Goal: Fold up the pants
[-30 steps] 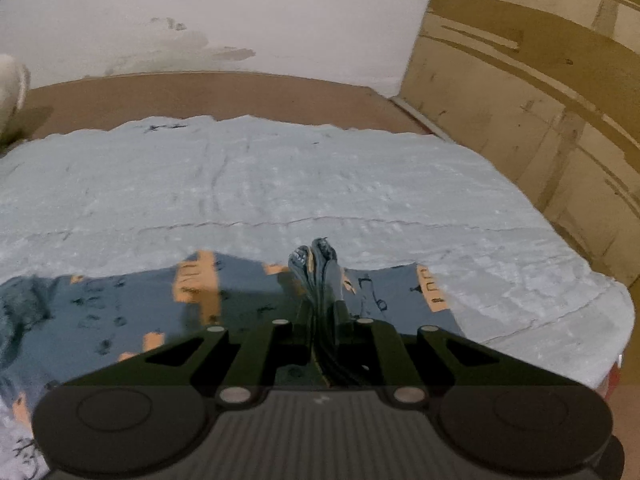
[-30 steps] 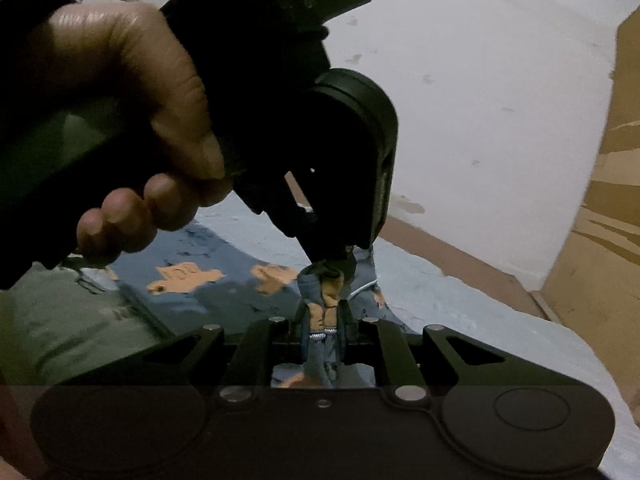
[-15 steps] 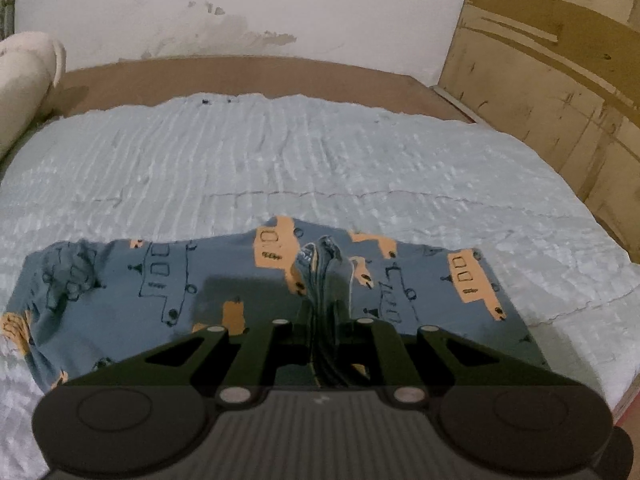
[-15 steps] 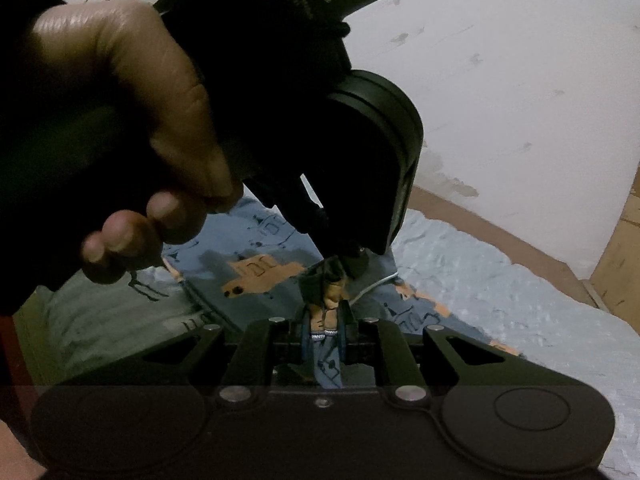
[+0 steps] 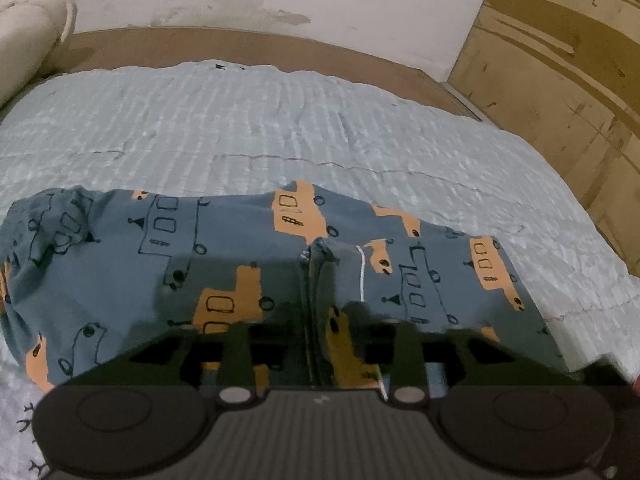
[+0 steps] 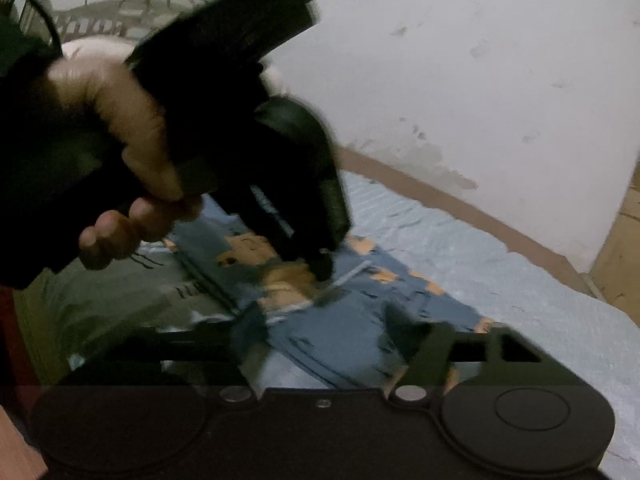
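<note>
The blue pants (image 5: pixel 224 256) with orange truck prints lie folded across the pale blue bedspread (image 5: pixel 280 120), low in the left wrist view. My left gripper (image 5: pixel 320 320) is open over them; a raised fold of the waist edge with a white drawstring stands between its spread fingers. In the right wrist view the pants (image 6: pixel 348 320) lie just ahead of my right gripper (image 6: pixel 324 344), which is open. The hand-held left gripper (image 6: pixel 320 268) hangs over the pants there, its tip at the cloth.
A cream pillow (image 5: pixel 24 36) lies at the far left of the bed. A brown bed frame (image 5: pixel 240 46) and a white wall run behind. Wooden panels (image 5: pixel 560 80) stand on the right. A metal headboard (image 6: pixel 112 4) shows in the right wrist view.
Both grippers have opened and let go of the pinched waist fold. The pants have come down onto the bed and now lie spread wider.
</note>
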`<action>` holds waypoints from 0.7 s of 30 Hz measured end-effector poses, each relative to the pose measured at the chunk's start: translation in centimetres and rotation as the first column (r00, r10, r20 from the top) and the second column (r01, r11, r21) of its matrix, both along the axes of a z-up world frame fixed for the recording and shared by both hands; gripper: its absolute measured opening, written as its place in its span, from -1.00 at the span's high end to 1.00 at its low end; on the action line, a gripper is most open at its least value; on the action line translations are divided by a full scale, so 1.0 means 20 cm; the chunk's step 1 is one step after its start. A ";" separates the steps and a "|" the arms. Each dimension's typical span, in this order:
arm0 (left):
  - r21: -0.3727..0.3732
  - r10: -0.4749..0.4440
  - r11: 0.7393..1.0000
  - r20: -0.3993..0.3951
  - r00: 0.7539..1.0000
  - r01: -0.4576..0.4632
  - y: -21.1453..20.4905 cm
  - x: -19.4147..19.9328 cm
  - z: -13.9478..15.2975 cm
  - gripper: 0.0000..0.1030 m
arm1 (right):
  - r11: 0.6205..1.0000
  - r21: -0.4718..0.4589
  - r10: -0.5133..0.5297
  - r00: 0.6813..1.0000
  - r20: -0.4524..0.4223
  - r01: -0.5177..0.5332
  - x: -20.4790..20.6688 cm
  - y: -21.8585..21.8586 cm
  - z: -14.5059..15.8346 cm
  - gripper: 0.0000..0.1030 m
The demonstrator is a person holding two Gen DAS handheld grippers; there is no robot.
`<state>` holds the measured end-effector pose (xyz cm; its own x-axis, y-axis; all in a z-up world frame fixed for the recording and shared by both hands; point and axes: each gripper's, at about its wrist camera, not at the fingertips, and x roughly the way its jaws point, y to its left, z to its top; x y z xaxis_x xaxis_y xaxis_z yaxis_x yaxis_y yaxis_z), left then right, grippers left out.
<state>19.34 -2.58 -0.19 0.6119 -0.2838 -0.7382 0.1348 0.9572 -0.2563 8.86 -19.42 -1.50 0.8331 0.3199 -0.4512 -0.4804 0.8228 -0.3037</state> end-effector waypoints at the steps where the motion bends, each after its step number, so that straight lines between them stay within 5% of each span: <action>1: 0.006 0.005 1.000 0.009 1.000 -0.005 -0.01 0.00 0.00 -0.24 | 1.000 0.011 -0.010 1.000 0.015 0.010 -0.01 -0.04 0.01 -0.83; 5: 0.072 0.009 0.997 0.071 0.997 -0.014 -0.06 -0.01 -0.02 -0.70 | 0.995 0.026 -0.099 0.993 0.069 0.098 -0.01 -0.16 0.03 -0.98; 10: 0.147 0.034 0.988 0.078 0.996 -0.045 -0.10 0.03 -0.08 -0.77 | 0.969 -0.040 -0.240 0.969 0.051 0.243 0.16 -0.28 -0.01 -0.98; 21: 0.089 0.094 0.991 0.085 0.992 -0.102 -0.02 0.18 -0.10 -0.91 | 0.934 -0.172 -0.318 0.948 -0.011 0.312 0.62 -0.42 -0.07 -0.98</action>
